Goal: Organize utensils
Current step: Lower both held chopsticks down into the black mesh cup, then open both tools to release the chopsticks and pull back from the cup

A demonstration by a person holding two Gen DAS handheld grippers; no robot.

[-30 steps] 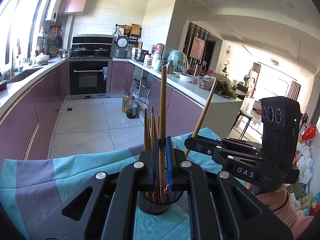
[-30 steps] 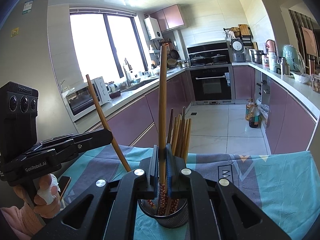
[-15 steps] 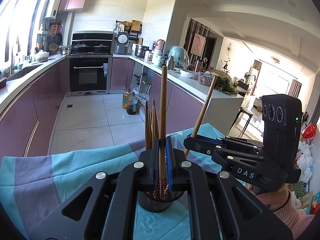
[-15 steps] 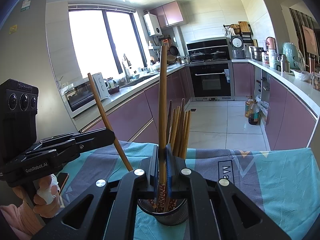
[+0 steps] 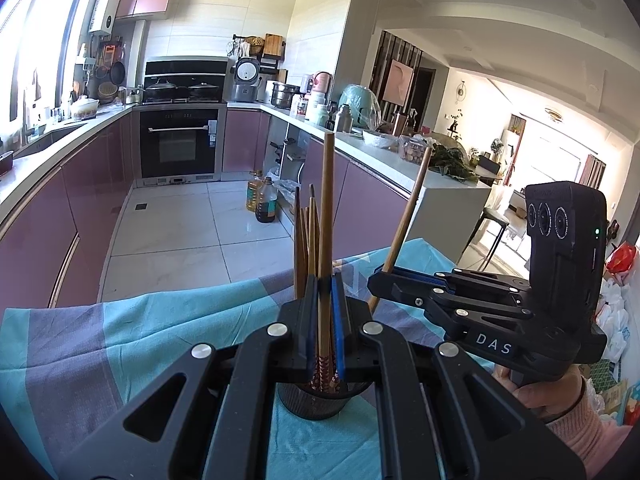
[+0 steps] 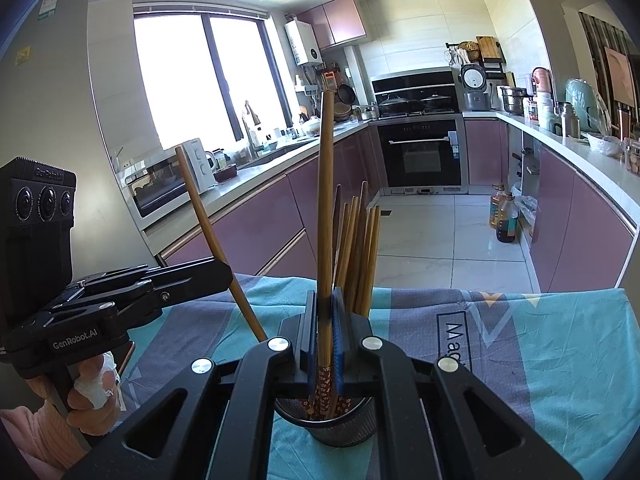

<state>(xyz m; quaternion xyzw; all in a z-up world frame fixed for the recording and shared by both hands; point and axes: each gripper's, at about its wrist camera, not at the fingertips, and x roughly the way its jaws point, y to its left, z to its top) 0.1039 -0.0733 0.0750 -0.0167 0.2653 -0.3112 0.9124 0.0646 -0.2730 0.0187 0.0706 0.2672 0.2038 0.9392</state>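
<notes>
Left gripper [image 5: 325,300]: jaws clenched on an upright chopstick [image 5: 327,208], its patterned end in the mesh cup [image 5: 316,402] below.
Right gripper [image 6: 325,312]: jaws clamped on a second chopstick [image 6: 325,200], over the same cup.
Loose chopsticks [image 6: 360,248] stand just behind the jaws.
Cloth [image 6: 560,344] lies beneath.

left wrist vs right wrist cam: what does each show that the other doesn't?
Only the left wrist view: the right gripper from the side, shut on a tilted chopstick, and the living room beyond the counter.

Only the right wrist view: the left gripper from the side, shut on its own tilted chopstick, plus the window and the microwave.

Both: the mesh holder of chopsticks on the blue cloth, a chopstick clamped in the near gripper, the oven and the oil bottles.
</notes>
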